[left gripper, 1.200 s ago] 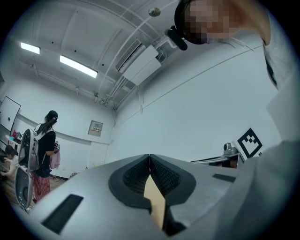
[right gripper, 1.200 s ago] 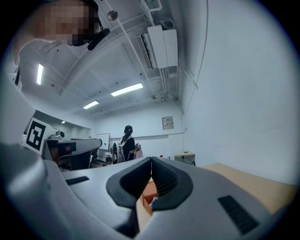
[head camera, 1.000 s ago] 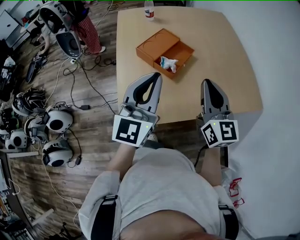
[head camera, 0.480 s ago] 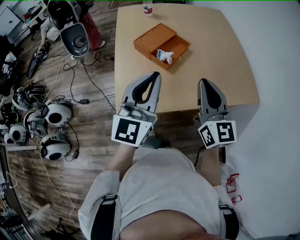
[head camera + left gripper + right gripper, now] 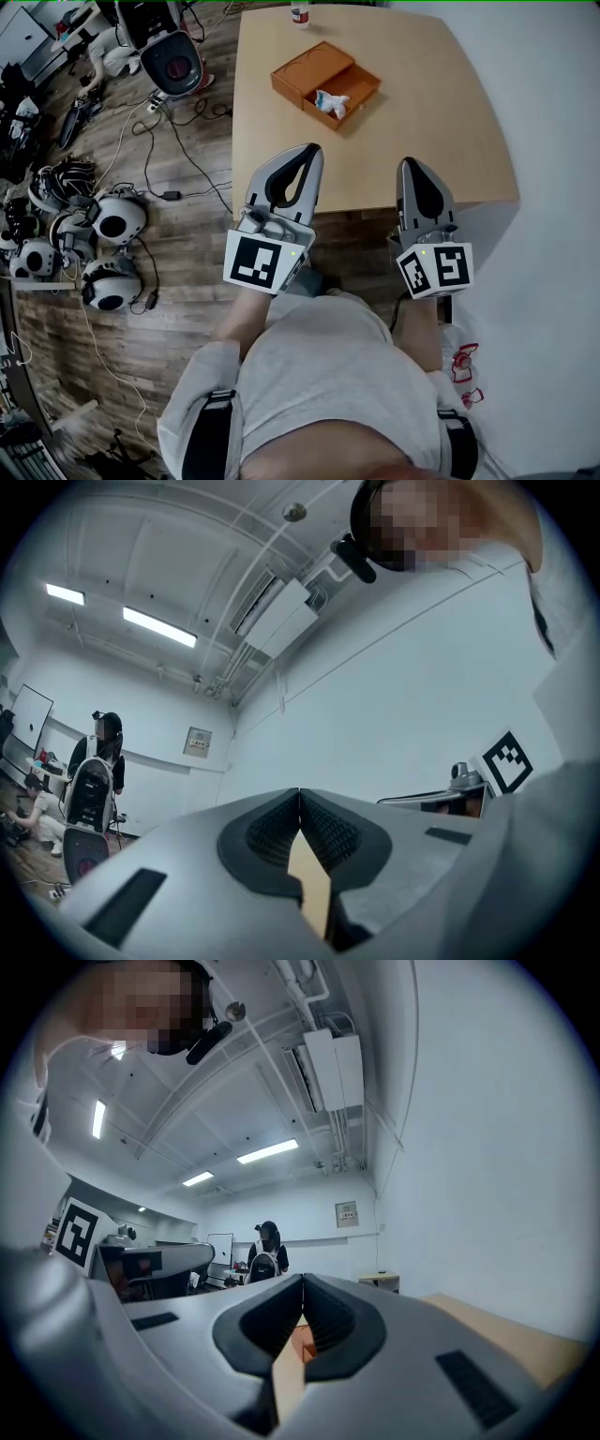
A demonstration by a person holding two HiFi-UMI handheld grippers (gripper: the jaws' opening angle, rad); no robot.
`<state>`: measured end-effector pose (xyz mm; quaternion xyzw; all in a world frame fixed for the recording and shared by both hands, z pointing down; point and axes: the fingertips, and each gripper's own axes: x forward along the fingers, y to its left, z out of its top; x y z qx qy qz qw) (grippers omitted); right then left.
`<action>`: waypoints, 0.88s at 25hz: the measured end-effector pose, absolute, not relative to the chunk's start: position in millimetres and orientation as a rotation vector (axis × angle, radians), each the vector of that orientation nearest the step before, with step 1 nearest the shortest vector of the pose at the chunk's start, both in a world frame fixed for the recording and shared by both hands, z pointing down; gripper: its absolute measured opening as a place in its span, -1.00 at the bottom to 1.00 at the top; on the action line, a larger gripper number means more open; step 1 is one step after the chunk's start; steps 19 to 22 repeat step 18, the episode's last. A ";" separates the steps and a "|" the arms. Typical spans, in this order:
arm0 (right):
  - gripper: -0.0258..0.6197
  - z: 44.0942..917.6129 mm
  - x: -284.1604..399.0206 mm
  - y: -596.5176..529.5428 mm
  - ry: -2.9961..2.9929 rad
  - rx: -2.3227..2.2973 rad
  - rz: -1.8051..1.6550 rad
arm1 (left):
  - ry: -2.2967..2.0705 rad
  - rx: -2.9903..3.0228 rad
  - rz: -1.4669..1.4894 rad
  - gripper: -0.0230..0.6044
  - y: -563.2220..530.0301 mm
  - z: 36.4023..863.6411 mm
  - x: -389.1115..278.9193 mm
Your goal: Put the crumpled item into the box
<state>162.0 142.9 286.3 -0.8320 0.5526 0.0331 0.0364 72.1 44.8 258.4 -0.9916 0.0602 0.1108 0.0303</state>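
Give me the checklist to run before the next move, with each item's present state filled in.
1. Crumpled item is in the box: ok. The white item lies in the open compartment of the orange box.
2. Item sits fully below the box rim: cannot tell from the head view.
3. Left gripper is empty: ok. Its jaws are together with nothing between them.
4. Right gripper is empty: ok. Its jaws are together with nothing between them.
5. Both grippers are clear of the box: ok. They are held at the table's near edge, apart from the box.
6. Bottle is out of the way: ok. It is at the far edge, apart from the box.
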 end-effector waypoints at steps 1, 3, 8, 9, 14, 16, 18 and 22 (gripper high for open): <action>-0.89 286.2 160.9 144.5 1.696 -2.555 0.102 | 0.188 -3.056 0.343 -0.88 46.1 257.9 70.7; -0.89 286.4 159.2 147.6 1.693 -2.554 0.102 | 0.191 -3.054 0.346 -0.88 48.6 257.4 68.4; -0.89 284.7 157.1 150.4 1.694 -2.552 0.113 | 0.195 -3.048 0.358 -0.88 51.2 255.1 65.7; -0.89 283.9 157.0 150.8 1.695 -2.552 0.116 | 0.195 -3.046 0.361 -0.88 51.7 254.3 65.7; -0.89 282.5 158.8 151.6 1.688 -2.554 0.123 | 0.193 -3.044 0.365 -0.88 51.6 253.1 67.1; -0.89 283.4 159.6 151.5 1.686 -2.555 0.124 | 0.193 -3.044 0.364 -0.88 51.1 254.0 67.9; -0.89 283.9 160.3 151.2 1.686 -2.556 0.126 | 0.193 -3.043 0.363 -0.88 50.6 254.7 68.7; -0.89 283.9 160.3 151.2 1.686 -2.556 0.126 | 0.193 -3.043 0.363 -0.88 50.6 254.7 68.7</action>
